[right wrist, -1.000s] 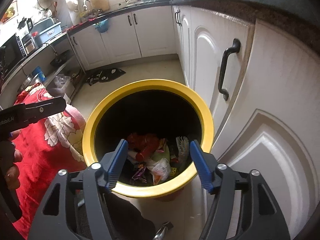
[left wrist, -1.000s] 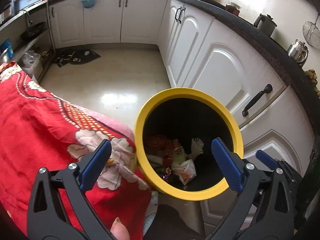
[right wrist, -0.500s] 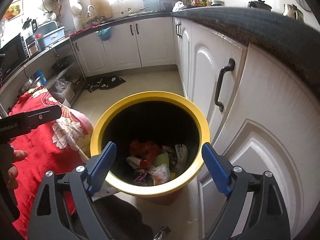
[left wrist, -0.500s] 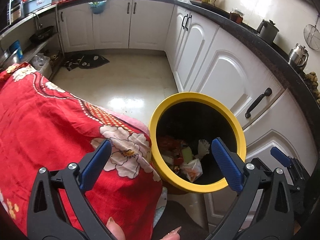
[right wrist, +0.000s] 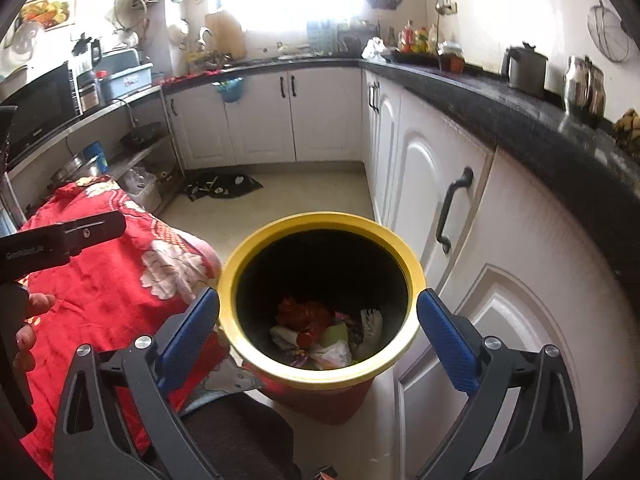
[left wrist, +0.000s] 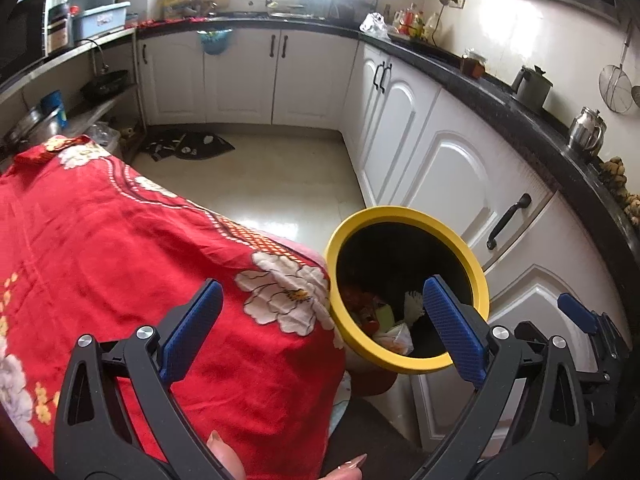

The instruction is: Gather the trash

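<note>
A yellow-rimmed bin [right wrist: 320, 222] [left wrist: 404, 212] stands on the kitchen floor against white cabinets, with several pieces of trash [right wrist: 316, 340] [left wrist: 384, 320] lying at its bottom. My right gripper [right wrist: 318, 340] hovers above the bin, its jaws opening wide with nothing between the blue pads. My left gripper [left wrist: 320, 330] is open and empty, held above the edge of a table under a red floral cloth [left wrist: 120, 248], just left of the bin. The right gripper's fingertip [left wrist: 576, 312] shows at the right of the left wrist view.
White cabinet doors with black handles [right wrist: 452, 216] run close along the bin's right side under a dark countertop [right wrist: 520, 120]. The red cloth [right wrist: 112, 280] covers the table left of the bin. A dark mat [left wrist: 192, 148] lies on the pale floor farther back.
Both grippers have risen and drawn back from the bin, so it looks smaller. The right gripper's jaws have spread much wider. More red cloth shows under the left gripper.
</note>
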The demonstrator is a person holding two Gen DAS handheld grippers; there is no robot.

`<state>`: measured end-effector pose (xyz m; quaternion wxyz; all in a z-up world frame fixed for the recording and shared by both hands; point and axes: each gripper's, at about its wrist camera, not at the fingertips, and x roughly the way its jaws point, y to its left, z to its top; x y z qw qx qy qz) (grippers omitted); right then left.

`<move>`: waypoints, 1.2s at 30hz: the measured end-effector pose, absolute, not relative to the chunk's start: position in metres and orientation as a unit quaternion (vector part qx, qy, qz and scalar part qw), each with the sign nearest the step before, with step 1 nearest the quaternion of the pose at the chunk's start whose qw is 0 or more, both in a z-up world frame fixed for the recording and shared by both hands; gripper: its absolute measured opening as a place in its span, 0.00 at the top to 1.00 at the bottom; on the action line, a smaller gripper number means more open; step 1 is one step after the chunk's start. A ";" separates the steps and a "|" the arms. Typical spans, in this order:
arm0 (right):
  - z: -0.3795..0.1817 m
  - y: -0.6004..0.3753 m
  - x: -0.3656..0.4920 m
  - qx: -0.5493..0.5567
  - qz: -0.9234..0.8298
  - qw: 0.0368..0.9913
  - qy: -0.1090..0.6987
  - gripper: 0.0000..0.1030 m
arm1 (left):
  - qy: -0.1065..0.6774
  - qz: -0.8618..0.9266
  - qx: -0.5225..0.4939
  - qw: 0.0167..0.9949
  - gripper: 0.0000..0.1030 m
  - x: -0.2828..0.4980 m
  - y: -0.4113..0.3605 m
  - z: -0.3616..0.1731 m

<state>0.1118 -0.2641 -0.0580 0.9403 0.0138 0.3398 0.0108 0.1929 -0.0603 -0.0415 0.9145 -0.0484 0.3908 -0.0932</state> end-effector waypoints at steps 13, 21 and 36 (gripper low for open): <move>-0.038 -0.233 0.064 -0.016 0.025 0.959 0.281 0.06 | 0.337 -0.069 -0.050 0.938 0.10 0.134 -0.030 -0.026; -0.038 -0.229 0.040 -0.012 0.031 0.966 0.257 0.06 | 0.304 -0.069 -0.030 0.950 0.10 0.102 -0.024 -0.021; -0.039 -0.220 -0.005 -0.009 0.025 0.981 0.195 0.06 | 0.244 -0.069 -0.022 0.967 0.10 0.060 -0.033 -0.025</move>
